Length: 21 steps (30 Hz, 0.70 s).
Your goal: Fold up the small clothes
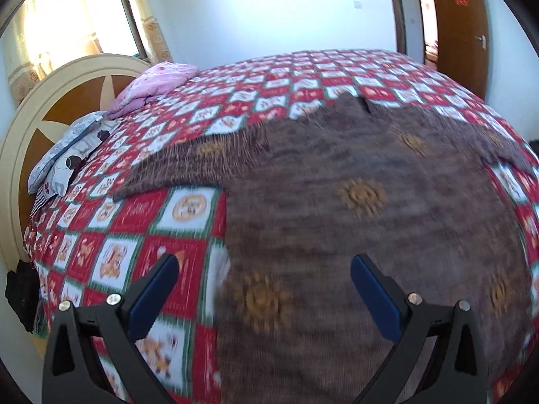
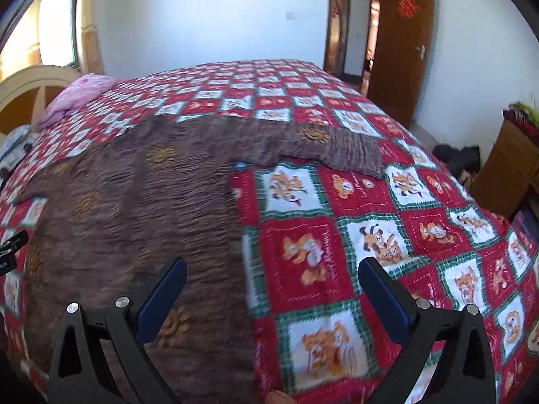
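While the brown sweater (image 1: 353,202) lies spread flat on the checked bedspread (image 1: 141,208), the left gripper (image 1: 264,289) is held above it with fingers released and nothing between them. In the left wrist view, the garment's side edge runs between the two blue pads (image 1: 155,296), one sleeve (image 1: 188,161) is seen stretched out beyond the left finger, and the collar notch lies far ahead. Motion blur is marked near the fingers, so a misjudged closure is judged likely to catch the bedspread with the knit, or to miss the hem altogether.

In the right wrist view, the right gripper (image 2: 273,293) is likewise shown parted and empty, the sweater's opposite edge passing between its fingers. The other sleeve (image 2: 337,151), hidden from the left camera, is shown ahead of the right finger, and part of the left gripper appears at the far left margin. An uneven pinch by the two sides is judged liable to skew the fold.
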Each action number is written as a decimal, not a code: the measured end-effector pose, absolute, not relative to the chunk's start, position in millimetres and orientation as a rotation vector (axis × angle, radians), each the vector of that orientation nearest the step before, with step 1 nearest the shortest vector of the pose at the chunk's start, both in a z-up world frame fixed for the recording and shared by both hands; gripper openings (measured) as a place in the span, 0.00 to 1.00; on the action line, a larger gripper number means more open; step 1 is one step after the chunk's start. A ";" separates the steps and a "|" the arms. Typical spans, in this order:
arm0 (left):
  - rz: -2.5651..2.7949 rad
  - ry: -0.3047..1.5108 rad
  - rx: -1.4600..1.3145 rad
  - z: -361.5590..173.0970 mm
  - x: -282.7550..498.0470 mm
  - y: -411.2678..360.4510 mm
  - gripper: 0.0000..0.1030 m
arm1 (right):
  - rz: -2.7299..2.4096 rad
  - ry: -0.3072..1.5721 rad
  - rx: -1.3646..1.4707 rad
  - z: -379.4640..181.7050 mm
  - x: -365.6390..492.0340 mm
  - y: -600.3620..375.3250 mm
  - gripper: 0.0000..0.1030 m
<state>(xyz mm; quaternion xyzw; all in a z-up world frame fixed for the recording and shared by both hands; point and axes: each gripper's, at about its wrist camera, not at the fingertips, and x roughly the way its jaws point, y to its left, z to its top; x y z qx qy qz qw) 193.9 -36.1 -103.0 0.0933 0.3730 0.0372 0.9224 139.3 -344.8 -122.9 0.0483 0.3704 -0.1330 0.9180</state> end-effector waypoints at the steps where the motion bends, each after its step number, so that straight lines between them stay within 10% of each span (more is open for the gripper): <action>1: 0.092 0.747 0.190 -102.8 200.1 -36.1 1.00 | -0.287 0.768 0.132 -123.9 148.4 -357.5 0.99; 9: 0.205 0.694 0.230 -119.3 261.7 -35.0 1.00 | -0.389 0.760 0.333 -117.0 200.8 -453.1 0.98; 21: 0.318 0.787 0.226 -147.5 333.4 -18.1 1.00 | -0.469 0.788 0.483 -138.4 279.4 -559.7 0.70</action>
